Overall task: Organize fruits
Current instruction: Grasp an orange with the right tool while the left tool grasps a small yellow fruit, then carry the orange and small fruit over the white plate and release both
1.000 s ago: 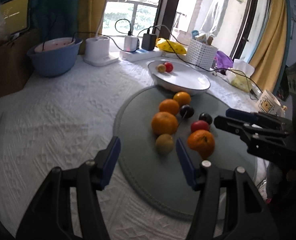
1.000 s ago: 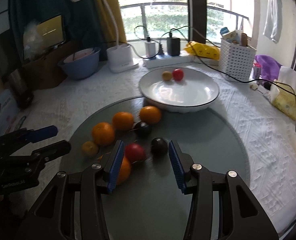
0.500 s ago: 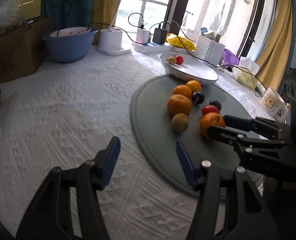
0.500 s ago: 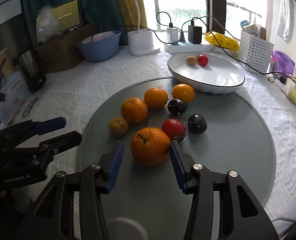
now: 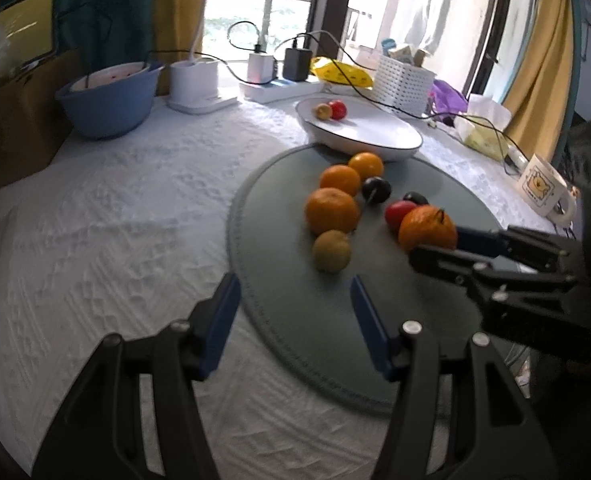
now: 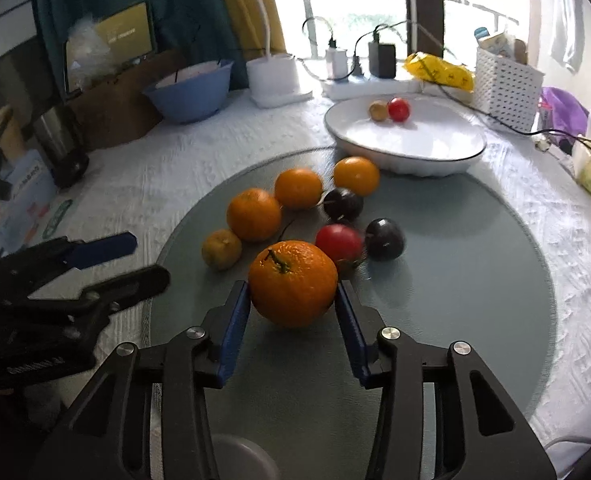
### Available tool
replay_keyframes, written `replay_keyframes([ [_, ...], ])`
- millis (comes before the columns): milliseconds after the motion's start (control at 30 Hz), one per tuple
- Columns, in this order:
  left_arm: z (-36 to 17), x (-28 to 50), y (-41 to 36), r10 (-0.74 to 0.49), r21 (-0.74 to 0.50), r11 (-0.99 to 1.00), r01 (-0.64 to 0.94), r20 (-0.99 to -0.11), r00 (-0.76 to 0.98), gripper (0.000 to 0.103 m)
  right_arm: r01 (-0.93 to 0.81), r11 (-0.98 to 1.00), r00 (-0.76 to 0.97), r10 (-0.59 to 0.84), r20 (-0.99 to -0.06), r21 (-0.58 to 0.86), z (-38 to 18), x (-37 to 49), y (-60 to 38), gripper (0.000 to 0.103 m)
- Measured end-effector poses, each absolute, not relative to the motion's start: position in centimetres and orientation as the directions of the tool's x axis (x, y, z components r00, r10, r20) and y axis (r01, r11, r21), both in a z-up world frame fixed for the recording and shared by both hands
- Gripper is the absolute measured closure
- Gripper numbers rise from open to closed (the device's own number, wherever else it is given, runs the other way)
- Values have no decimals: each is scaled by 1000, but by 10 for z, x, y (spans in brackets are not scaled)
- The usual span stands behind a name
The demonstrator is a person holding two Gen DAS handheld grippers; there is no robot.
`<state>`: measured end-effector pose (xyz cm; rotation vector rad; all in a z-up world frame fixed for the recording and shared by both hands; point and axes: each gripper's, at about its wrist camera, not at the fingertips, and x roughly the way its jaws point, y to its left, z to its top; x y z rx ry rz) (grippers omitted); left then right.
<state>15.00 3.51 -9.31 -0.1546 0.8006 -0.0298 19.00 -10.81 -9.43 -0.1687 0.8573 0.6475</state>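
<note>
The right gripper (image 6: 293,304) pinched the stemmed orange (image 6: 293,283) between its fingers on the mat (image 6: 455,300); the left gripper (image 5: 293,300) hung spread, empty.

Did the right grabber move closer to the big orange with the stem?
Yes. The right gripper slid left across the grey mat; its pads now sit either side of the stemmed orange.

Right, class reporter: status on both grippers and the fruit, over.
Right gripper shut on orange. Left gripper open, empty, above mat. Red fruit just behind orange.
</note>
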Motion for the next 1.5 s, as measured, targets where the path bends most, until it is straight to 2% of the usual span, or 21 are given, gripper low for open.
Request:
replay_keyframes([
  [567,-102,194,2,-38,-70,997,-28,-781,623,45,-542,826,518,475,-712,156,-84,216,-156,56],
  [600,-102,195,2,-36,-67,997,-26,-780,625,48,-541,827,521,474,-710,154,-83,217,-158,56],
  [633,-102,196,1,-30,-57,998,-24,-780,624,57,-540,827,523,473,-709,154,-82,218,-159,56],
  [667,-102,199,0,-25,-50,999,-22,-786,618,59,-539,828,525,473,-708,154,-82,219,-161,56],
  [733,-104,201,0,-24,-48,999,-24,-798,602,71,-535,831,531,471,-705,153,-81,221,-162,56],
  [800,-104,203,4,-33,-68,997,-37,-803,594,77,-531,833,535,472,-701,156,-80,222,-164,56],
  [1100,-96,197,0,-50,-90,995,-36,-795,605,77,-535,832,556,475,-682,144,-75,225,-164,56],
  [1500,-59,202,-8,-86,-110,994,8,-728,680,77,-526,844,599,456,-658,105,-63,232,-168,56],
])
